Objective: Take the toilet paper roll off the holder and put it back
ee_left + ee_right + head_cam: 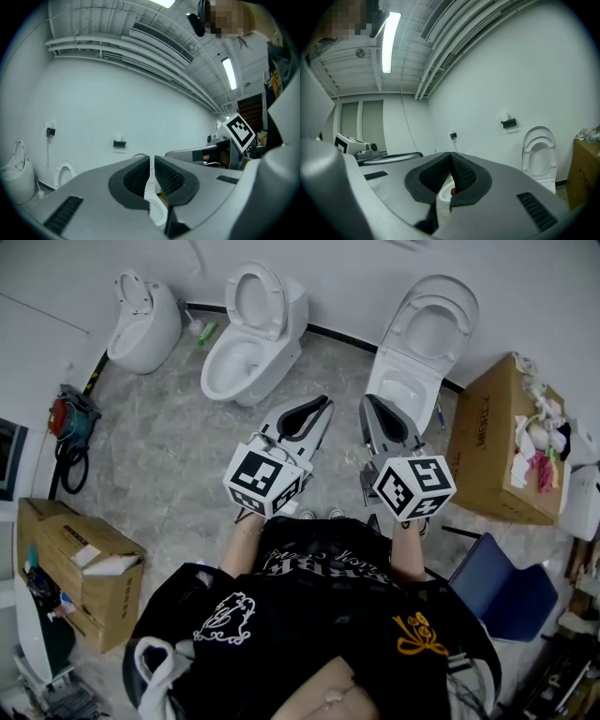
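Both grippers are held up in front of the person, above the floor. My left gripper [317, 405] [152, 160] has its jaws together with only a thin slit between the pads and nothing in them. My right gripper [371, 401] [451, 157] is shut and empty. A black wall holder [119, 144] hangs on the white wall ahead of the left gripper, and a second black bracket [50, 132] is further left. The right gripper view shows a black holder [509, 123] beside an open toilet [539, 157]. A pale shape sits on each holder; I cannot tell if it is the roll.
Three white toilets stand along the wall: left [141, 326], middle [249, 336], right [424, 343]. A cardboard box [497, 442] with rags stands at the right and another box [75, 568] at the left. A blue chair [506, 594] is near right. A red tool [62, 418] lies left.
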